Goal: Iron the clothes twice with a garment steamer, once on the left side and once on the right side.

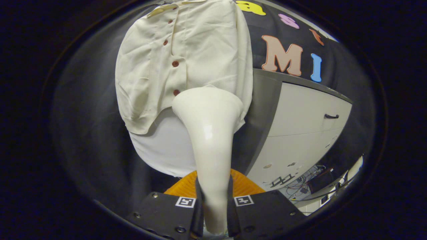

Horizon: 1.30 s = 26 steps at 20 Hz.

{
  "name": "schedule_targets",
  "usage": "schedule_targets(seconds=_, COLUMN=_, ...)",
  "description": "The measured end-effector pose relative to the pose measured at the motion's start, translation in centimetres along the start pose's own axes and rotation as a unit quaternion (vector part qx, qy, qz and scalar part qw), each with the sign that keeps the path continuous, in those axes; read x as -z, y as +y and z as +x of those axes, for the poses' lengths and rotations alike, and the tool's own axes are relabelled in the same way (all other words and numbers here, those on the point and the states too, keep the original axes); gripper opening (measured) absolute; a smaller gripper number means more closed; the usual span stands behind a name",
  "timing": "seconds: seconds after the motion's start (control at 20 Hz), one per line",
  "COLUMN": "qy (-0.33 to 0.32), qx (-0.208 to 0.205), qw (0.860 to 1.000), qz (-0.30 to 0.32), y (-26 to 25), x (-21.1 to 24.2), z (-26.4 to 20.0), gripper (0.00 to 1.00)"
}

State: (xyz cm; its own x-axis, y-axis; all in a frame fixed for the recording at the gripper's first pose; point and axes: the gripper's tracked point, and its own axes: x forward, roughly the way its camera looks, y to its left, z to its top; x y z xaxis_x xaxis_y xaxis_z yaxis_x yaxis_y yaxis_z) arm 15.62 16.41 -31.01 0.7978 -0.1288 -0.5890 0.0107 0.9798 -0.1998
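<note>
A cream button-up shirt (186,63) with dark red buttons hangs ahead of me, over a white garment (163,153) that shows below its hem. My gripper (214,200) is shut on the neck of a cream garment steamer (210,133), both fingers pressing its sides. The steamer's wide head (206,103) faces the shirt at its lower hem, to the right of the button line. Whether the head touches the cloth I cannot tell.
A grey and white cabinet (300,133) with a dark handle (331,116) stands to the right of the shirt. An orange ribbed object (247,186) lies just beyond the fingers, under the steamer. Cables and clutter (313,181) lie on the floor at the lower right.
</note>
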Motion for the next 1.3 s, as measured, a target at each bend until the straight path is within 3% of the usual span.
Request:
schedule_targets(seconds=0.3, qy=-0.012, qx=0.004, qw=1.0, qz=0.003, y=-0.9, x=-0.6, z=-5.1, gripper=0.28)
schedule_targets(seconds=0.65, qy=-0.055, qx=-0.012, qw=0.998, qz=0.006, y=-2.1, x=-6.7, z=-12.1, gripper=0.27)
schedule_targets(seconds=1.3, qy=-0.173, qx=-0.121, qw=0.977, qz=-0.005, y=-6.0, x=-20.9, z=-20.2, gripper=0.27)
